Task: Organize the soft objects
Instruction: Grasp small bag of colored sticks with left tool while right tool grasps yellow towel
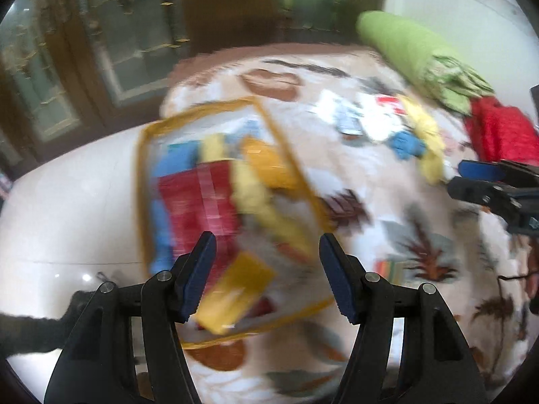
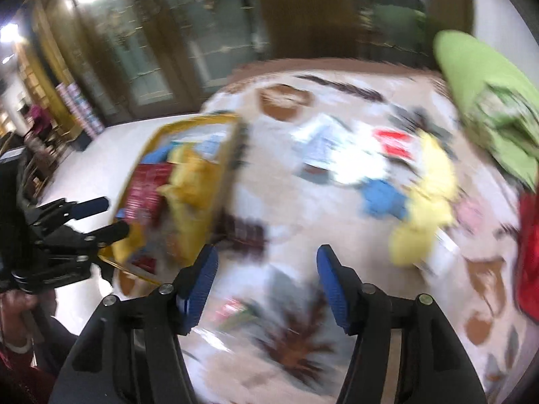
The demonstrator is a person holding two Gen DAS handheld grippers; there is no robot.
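The clear yellow-trimmed storage bag [image 1: 215,208] lies at the left edge of the leaf-patterned blanket [image 1: 421,235], its long axis running from near to far and leaning a little leftward, packed with red, yellow and blue cloths. The left hand-held gripper [image 1: 266,266] hovers above its near end, angled steeply down, jaws spread with nothing pinched. The right hand-held gripper [image 2: 266,282] points down at bare blanket right of the bag, jaws likewise spread and empty. Farther right lie loose yellow cloths [image 2: 427,202], a blue cloth [image 2: 384,198] and a green rolled blanket [image 1: 404,47].
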